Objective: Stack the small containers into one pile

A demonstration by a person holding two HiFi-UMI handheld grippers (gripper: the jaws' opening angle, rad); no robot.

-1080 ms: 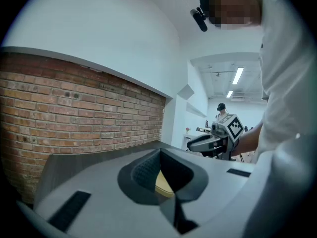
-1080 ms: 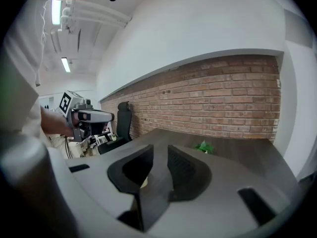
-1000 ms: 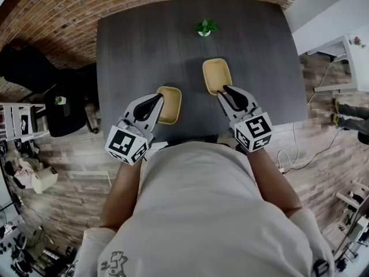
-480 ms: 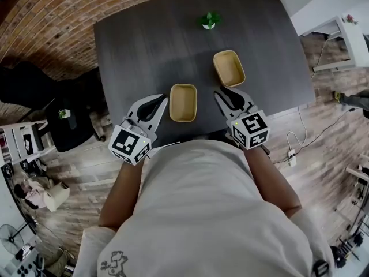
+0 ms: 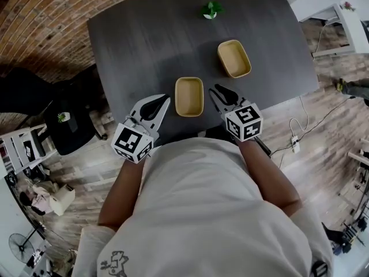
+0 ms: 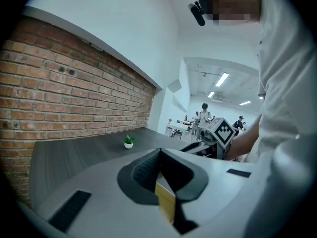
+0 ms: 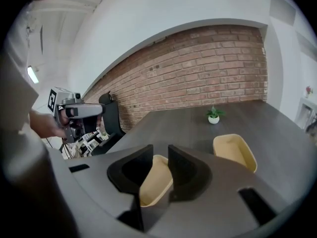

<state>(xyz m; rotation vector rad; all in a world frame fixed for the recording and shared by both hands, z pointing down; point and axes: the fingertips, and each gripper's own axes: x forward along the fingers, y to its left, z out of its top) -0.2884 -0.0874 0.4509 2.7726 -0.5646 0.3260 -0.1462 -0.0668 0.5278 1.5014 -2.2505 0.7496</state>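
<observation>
Two tan rectangular plastic tubs, near tub (image 5: 189,96) and far tub (image 5: 234,58), lie apart. Left gripper (image 5: 166,99) is closed, empty; right gripper (image 5: 214,89) stands half open, empty.

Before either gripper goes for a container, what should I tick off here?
1. Jaws of right gripper apart: ok.
2. Nothing held by right gripper: ok; the near container only shows beyond the gap.
3. Jaws of left gripper apart: not ok, they meet.
4. Near container and far container upright and apart on the table: ok.
5. Plant out of the way: ok.
</observation>
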